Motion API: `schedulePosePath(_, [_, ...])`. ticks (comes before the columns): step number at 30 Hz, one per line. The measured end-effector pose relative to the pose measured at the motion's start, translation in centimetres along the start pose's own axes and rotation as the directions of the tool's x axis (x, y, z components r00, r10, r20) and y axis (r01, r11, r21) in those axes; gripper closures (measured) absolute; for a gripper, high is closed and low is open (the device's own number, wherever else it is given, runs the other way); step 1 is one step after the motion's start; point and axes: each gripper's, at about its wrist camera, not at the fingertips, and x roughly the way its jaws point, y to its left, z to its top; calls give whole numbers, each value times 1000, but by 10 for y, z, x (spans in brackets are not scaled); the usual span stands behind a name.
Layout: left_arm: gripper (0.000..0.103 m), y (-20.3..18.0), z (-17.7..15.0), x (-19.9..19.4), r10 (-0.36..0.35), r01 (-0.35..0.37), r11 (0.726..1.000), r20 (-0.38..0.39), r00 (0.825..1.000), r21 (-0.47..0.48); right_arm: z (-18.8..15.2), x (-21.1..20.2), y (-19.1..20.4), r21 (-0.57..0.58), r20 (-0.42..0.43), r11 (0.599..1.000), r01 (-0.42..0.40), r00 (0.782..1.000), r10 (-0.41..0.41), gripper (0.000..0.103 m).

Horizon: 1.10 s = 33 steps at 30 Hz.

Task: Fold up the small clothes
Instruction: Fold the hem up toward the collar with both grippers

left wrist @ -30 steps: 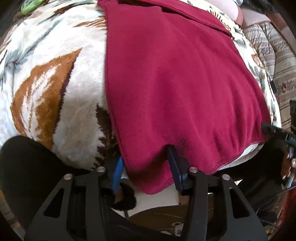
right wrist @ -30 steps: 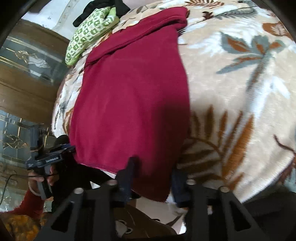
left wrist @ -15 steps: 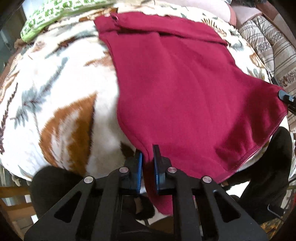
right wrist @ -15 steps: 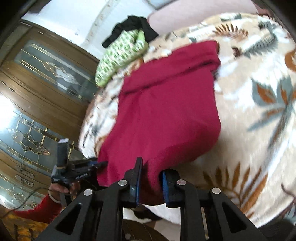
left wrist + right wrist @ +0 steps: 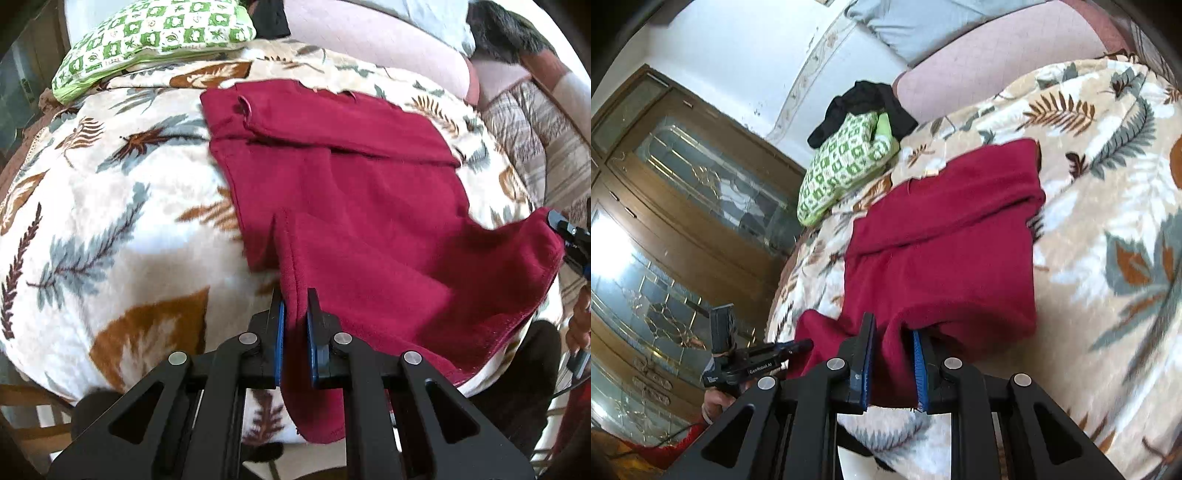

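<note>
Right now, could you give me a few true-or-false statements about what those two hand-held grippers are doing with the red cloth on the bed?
1. Both hand-held grippers pinch the red garment. True: the left hand-held gripper and the right hand-held gripper each clamp its near hem.
2. The garment lies on a plain white sheet. False: it lies on a leaf-patterned blanket.
3. A green-checked pillow sits beyond the garment. True.
4. The garment's far end is flat and unfolded. False: a band is already folded over there.
</note>
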Motion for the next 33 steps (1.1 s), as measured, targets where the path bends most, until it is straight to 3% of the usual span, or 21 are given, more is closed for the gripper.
schedulePosePath(13, [96,13,43,7,-12,15,998,45,999,-58,48,19,-6,-3,45,999,37,998,-37,85])
schedulePosePath(22, [101,20,123,31,-28,40,993,104,994,-115,121,46,-25,11,116,995,95,989,-95,88])
schedulePosePath(29, [101,59,195,69,11,15,974,114,993,-224,176,94,-52,42,109,985,166,979,-170,88])
schedulePosePath(33, [101,72,208,82,-42,69,963,108,993,-261,201,130,-78,114,107,977,183,975,-195,89])
